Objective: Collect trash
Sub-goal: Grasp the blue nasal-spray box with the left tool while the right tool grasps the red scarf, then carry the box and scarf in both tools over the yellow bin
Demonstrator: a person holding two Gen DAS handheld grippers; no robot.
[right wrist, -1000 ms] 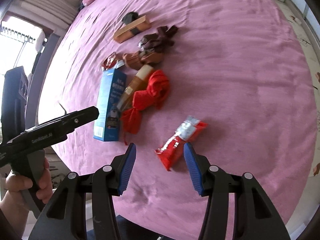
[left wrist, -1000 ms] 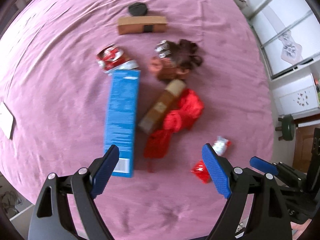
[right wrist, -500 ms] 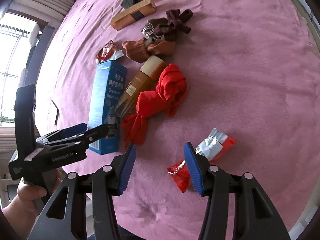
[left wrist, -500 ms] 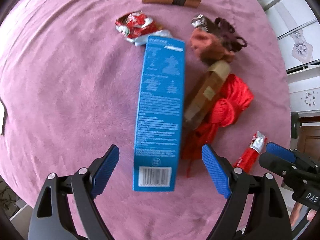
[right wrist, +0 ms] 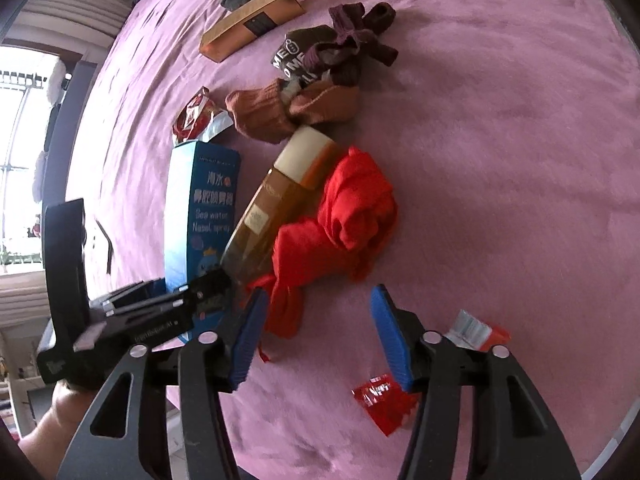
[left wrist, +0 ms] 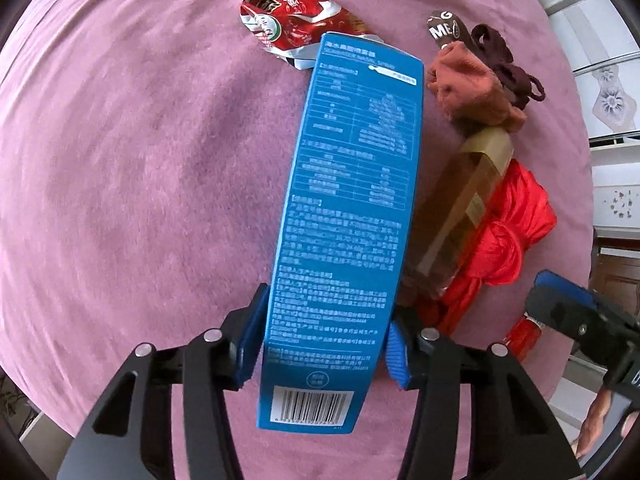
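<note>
A long blue nasal-spray box point(left wrist: 352, 200) lies on the purple bedcover point(left wrist: 120, 160). My left gripper point(left wrist: 324, 340) points down over the box's near end; its jaws are closing and both blue pads touch the box's sides. The same box point(right wrist: 208, 208) shows in the right wrist view with the left gripper point(right wrist: 160, 308) on it. My right gripper point(right wrist: 320, 336) hangs low over the cover, its jaws opening with only bare cloth between them. A red snack wrapper point(right wrist: 380, 400) lies partly under its right finger. A crumpled red bag point(left wrist: 292, 20) lies at the box's far end.
An amber bottle point(right wrist: 280, 208) and a knotted red cloth point(right wrist: 344, 220) lie just right of the box. Brown and maroon socks point(right wrist: 320, 80) and a flat brown carton point(right wrist: 252, 20) lie farther back. A person's hand point(right wrist: 68, 404) holds the left gripper at the bed's edge.
My left gripper came down over the blue box and its jaws closed in on the box's sides. My right gripper sank toward the red wrapper, which now lies by its right finger.
</note>
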